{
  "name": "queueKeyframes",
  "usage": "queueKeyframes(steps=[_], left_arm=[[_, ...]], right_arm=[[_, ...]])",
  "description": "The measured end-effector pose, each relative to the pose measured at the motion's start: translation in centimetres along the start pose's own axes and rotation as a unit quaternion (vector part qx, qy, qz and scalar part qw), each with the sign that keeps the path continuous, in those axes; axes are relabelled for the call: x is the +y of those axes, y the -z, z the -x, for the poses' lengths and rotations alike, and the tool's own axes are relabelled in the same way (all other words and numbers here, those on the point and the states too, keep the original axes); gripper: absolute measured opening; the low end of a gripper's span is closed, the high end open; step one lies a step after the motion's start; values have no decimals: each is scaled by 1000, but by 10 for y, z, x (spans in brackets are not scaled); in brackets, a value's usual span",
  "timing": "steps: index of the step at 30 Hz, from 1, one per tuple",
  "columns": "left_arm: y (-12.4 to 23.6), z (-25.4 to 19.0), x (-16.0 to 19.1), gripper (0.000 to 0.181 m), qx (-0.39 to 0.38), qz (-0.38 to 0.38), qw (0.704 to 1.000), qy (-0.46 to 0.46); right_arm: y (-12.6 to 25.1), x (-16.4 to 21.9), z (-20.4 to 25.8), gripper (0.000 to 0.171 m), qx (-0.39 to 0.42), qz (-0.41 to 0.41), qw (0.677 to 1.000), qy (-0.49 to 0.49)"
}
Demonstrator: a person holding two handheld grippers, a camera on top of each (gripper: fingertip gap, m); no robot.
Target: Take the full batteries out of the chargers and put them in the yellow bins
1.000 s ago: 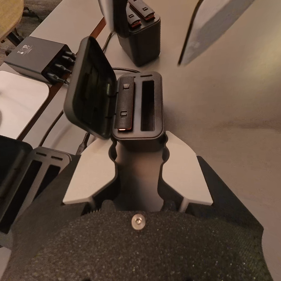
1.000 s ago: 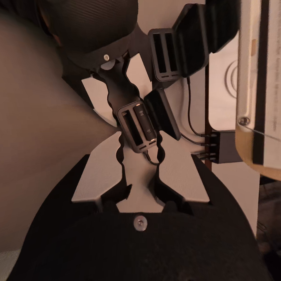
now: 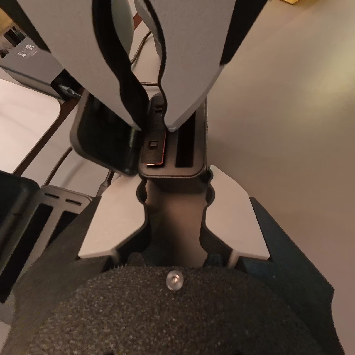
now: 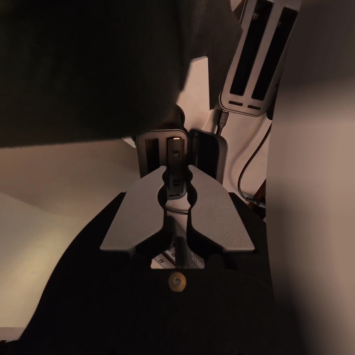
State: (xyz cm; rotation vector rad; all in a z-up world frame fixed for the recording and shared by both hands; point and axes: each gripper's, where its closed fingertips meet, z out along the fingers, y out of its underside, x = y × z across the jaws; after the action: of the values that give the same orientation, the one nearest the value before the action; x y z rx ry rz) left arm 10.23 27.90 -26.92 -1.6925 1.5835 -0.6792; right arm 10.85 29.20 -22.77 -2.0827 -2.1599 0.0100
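My left fingers [image 3: 173,178] clamp the near end of the open charger [image 3: 192,169] on the pale worktop [image 3: 278,134]. One battery [image 3: 154,140] sits in its left slot; the right slot is bare. My right fingers [image 4: 177,169] reach in from the far side, their tips set close on either side of that battery, though I cannot tell whether they grip it. A second charger [image 3: 48,203] stands open to my left.

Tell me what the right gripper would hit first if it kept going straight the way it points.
The right gripper would probably meet the battery in the open charger first; its fingertips already flank it, though contact is unclear.
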Motion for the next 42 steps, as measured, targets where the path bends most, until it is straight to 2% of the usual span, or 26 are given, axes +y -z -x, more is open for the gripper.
queueKeyframes(steps=[13,22,29,36,42], left_arm=[[0,-2,1,58,-4,4,1000,-13],[0,-1,1,58,-4,7,1000,-14],[0,-1,1,58,-3,5,1000,-16],[1,-2,1,58,2,1,1000,-17],[1,-1,1,58,2,2,1000,-25]], right_arm=[[2,0,4,13,-2,-1,1000,22],[34,-3,0,13,25,-34,999,13],[46,-1,6,13,40,-43,998,5],[81,7,31,13,57,-109,990,-76],[117,48,72,13,87,-175,963,-185]])
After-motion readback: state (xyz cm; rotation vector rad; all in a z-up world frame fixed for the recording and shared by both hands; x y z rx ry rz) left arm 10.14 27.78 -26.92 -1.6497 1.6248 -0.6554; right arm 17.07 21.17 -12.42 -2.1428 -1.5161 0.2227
